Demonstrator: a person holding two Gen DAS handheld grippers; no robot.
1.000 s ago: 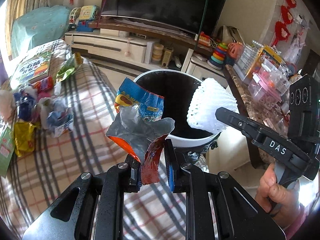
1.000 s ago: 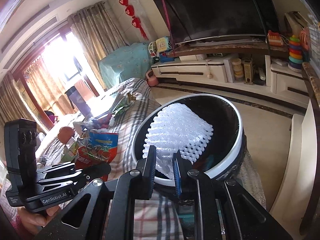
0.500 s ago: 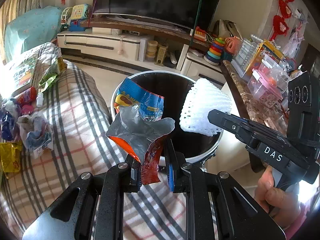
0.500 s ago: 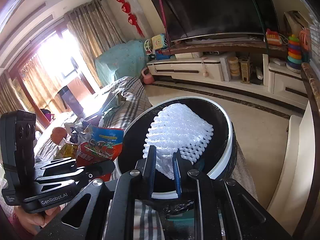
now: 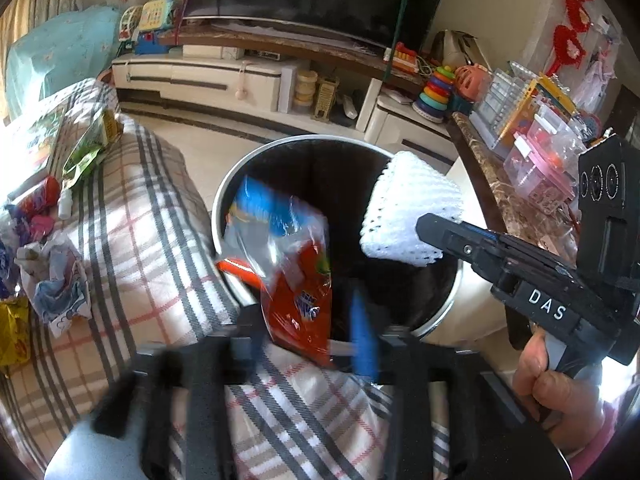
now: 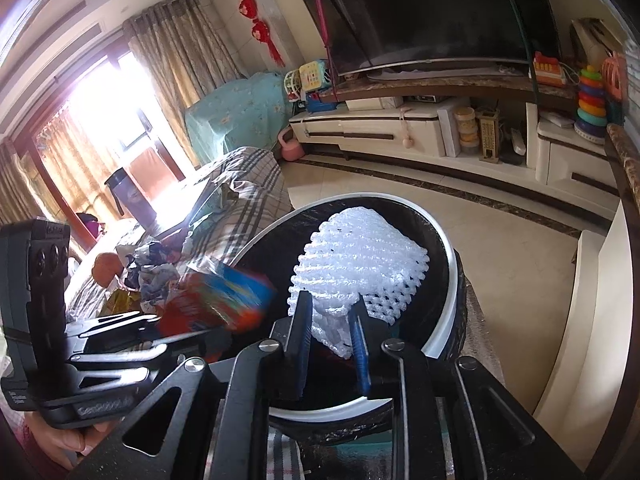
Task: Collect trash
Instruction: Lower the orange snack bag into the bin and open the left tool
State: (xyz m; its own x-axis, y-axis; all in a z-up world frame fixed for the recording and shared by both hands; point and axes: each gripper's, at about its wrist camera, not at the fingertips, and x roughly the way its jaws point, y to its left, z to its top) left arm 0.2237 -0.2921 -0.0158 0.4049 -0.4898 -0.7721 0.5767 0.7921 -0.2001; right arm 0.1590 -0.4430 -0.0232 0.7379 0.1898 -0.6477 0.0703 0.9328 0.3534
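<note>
A round bin with a white rim and black liner stands beside the plaid-covered seat. My left gripper is at its near rim, blurred, its jaws opening. The red, blue and silver snack wrapper hangs loose between the spread fingers, tipping into the bin, with no pad pressing on it. My right gripper is over the bin, its jaws opening a little. The white foam fruit net is still pinched by its tail between the pads. From the left wrist view, the net juts from the right gripper.
More litter lies on the plaid cover: crumpled paper, a yellow wrapper, a green packet, a red can. A TV cabinet is beyond. A counter with toy boxes runs along the right.
The left jaws have spread and the wrapper has slipped down and tilted toward the bin. The right jaws have parted slightly around the net. Both grippers have moved closer over the bin.
</note>
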